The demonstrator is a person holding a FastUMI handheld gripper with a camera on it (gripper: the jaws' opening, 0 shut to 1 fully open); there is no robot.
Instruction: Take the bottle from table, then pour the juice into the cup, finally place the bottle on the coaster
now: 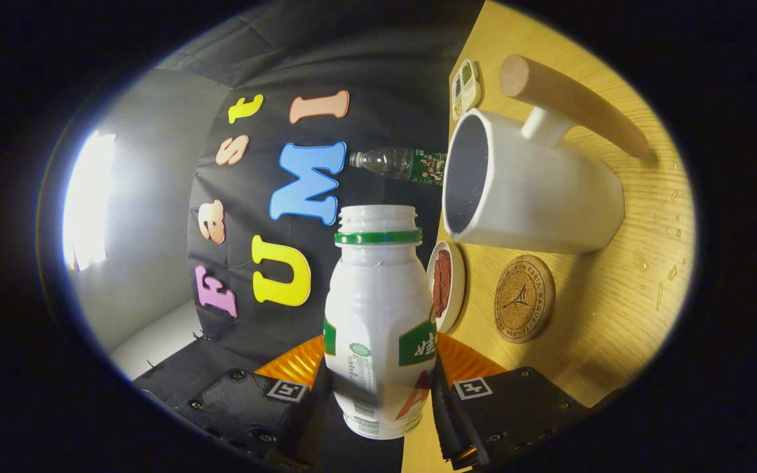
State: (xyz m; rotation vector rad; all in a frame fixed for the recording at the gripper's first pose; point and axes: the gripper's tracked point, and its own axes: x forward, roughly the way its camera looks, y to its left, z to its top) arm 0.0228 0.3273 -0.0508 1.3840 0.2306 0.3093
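While the tongs (378, 401) clench the uncapped bottle (378, 315), tipped mouth-first beside the cup (529, 197), pouring seems underway; the coaster (524, 299) below the cup waits.

Demo booth: cloth wall (378, 59), wood table (615, 309).

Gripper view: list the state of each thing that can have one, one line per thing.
gripper: shut on the bottle
bottle: uncapped, held tipped toward the cup
cup: standing on the table, mouth open
coaster: bare, nothing on it
small dish: holds something dark red
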